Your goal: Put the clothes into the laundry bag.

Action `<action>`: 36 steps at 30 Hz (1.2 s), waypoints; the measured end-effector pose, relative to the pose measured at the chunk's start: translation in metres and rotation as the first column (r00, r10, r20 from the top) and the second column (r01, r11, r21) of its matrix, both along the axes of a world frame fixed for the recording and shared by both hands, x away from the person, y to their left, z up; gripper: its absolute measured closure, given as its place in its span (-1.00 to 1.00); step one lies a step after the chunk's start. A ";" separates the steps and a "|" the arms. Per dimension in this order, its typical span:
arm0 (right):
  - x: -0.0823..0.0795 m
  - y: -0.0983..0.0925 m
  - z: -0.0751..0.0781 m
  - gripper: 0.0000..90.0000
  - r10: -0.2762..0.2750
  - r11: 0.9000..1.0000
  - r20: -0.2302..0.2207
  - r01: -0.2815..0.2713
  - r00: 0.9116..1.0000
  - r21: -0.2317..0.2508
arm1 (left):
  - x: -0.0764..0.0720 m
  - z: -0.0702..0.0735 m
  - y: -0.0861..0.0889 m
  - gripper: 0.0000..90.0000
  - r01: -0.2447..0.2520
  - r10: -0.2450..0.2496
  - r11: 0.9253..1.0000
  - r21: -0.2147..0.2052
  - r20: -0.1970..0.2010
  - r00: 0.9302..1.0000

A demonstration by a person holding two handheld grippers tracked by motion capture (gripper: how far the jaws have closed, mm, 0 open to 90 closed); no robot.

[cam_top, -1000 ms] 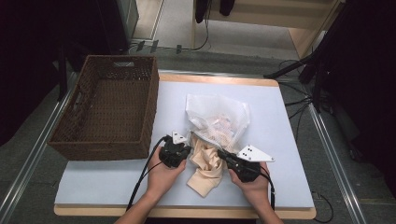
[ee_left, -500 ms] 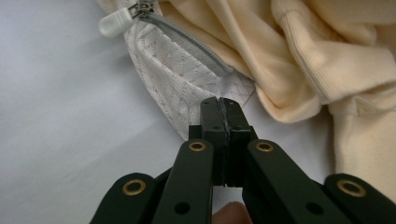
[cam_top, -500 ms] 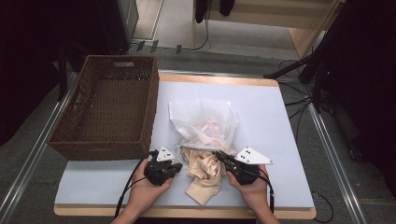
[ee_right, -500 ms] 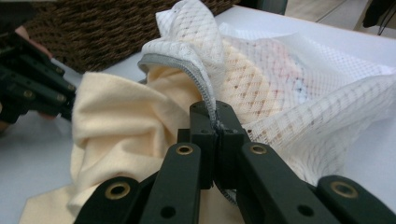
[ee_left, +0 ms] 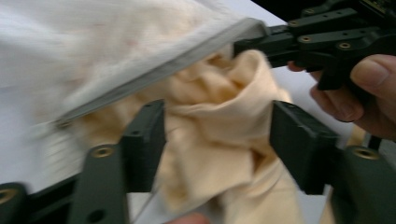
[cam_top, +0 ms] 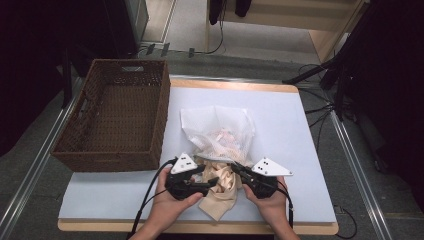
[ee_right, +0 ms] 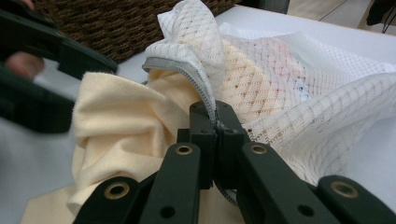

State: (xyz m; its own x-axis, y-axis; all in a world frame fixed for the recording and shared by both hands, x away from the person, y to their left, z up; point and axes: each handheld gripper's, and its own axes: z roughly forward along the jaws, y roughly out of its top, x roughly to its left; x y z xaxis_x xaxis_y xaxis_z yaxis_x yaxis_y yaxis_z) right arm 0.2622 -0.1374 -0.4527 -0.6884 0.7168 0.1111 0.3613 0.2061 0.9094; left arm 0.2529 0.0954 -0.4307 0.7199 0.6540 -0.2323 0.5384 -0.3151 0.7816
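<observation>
A white mesh laundry bag lies mid-table with a cream cloth spilling from its near opening. My right gripper is shut on the bag's grey zipper edge and holds it up, its jaws pinched together. My left gripper sits at the cloth's left side. Its jaws have just been opening and stand apart, with a bunched fold of the cloth between them, not squeezed. The mesh hangs blurred above that fold.
A brown wicker basket stands on the table's left, its inside bare. The white table cover spreads right of the bag. Cables trail from both grippers over the near edge. Dark equipment and floor cables lie beyond the right side.
The left gripper had drawn the bag's edge leftward with shut jaws. Now it has let go, opened, and shifted right and up to the cream cloth. The right gripper has stayed put.
</observation>
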 end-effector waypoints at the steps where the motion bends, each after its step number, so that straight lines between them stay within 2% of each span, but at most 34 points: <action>1: 0.000 -0.001 0.000 0.96 -0.001 1.000 0.000 0.001 1.000 0.003 | 0.001 -0.002 -0.008 -0.36 0.009 -0.009 1.000 0.025 0.003 1.000; 2: 0.000 -0.002 0.001 0.96 -0.005 1.000 -0.001 0.005 1.000 0.005 | 0.003 -0.005 -0.015 -0.39 0.008 -0.009 0.999 0.053 0.004 1.000; 4: 0.001 -0.005 0.002 0.96 -0.012 1.000 0.002 0.012 1.000 0.010 | 0.010 -0.010 -0.025 -0.37 -0.004 0.006 0.995 0.096 -0.022 1.000; 7: 0.002 -0.009 0.004 0.96 -0.023 1.000 0.004 0.023 1.000 0.015 | 0.022 -0.019 -0.029 -0.11 -0.034 0.041 0.991 0.126 -0.054 0.998; 12: 0.004 -0.018 0.005 0.92 -0.037 0.999 0.005 0.037 0.999 0.029 | 0.031 -0.024 -0.022 0.59 -0.022 0.031 0.995 0.095 -0.089 0.996; 13: 0.005 -0.020 0.005 0.87 -0.033 0.999 0.002 0.033 0.999 0.032 | 0.031 -0.024 -0.021 0.69 -0.017 0.025 0.996 0.084 -0.097 0.995; 15: 0.005 -0.023 0.005 0.70 -0.008 0.999 -0.006 0.008 1.000 0.040 | 0.031 -0.025 -0.019 0.76 -0.021 0.028 0.997 0.077 -0.091 0.995; 17: 0.005 -0.027 0.004 0.54 0.011 0.999 -0.012 -0.011 1.000 0.050 | 0.032 -0.027 -0.017 0.77 -0.019 0.025 0.998 0.065 -0.101 0.995; 20: 0.003 -0.037 0.001 0.38 0.011 0.997 -0.023 -0.009 1.000 0.077 | 0.033 -0.028 -0.015 0.77 -0.012 0.019 0.998 0.059 -0.111 0.994; 23: -0.002 -0.050 -0.001 0.32 -0.016 0.996 -0.024 0.018 1.000 0.088 | 0.033 -0.028 -0.014 0.76 -0.010 0.015 0.999 0.052 -0.112 0.994; 26: -0.006 -0.065 -0.007 0.34 -0.066 0.995 -0.044 0.069 0.997 0.072 | 0.032 -0.027 -0.012 0.73 -0.004 0.009 0.999 0.042 -0.112 0.994; 30: -0.005 -0.076 -0.016 0.39 -0.145 0.988 -0.098 0.150 0.985 0.042 | 0.028 -0.020 -0.010 0.55 -0.010 0.011 1.000 0.010 -0.102 0.995; 32: -0.002 -0.076 -0.019 0.40 -0.182 0.983 -0.116 0.185 0.976 0.015 | 0.025 -0.014 -0.010 0.37 -0.020 0.020 1.000 0.000 -0.076 0.997; 34: 0.003 -0.075 -0.025 0.38 -0.202 0.979 -0.151 0.202 0.968 -0.013 | 0.022 -0.008 -0.010 0.22 -0.013 0.012 1.000 -0.020 -0.068 0.998; 36: 0.009 -0.073 -0.031 0.34 -0.204 0.979 -0.175 0.204 0.963 -0.017 | 0.019 -0.005 -0.013 0.07 0.002 -0.004 1.000 -0.021 -0.071 0.997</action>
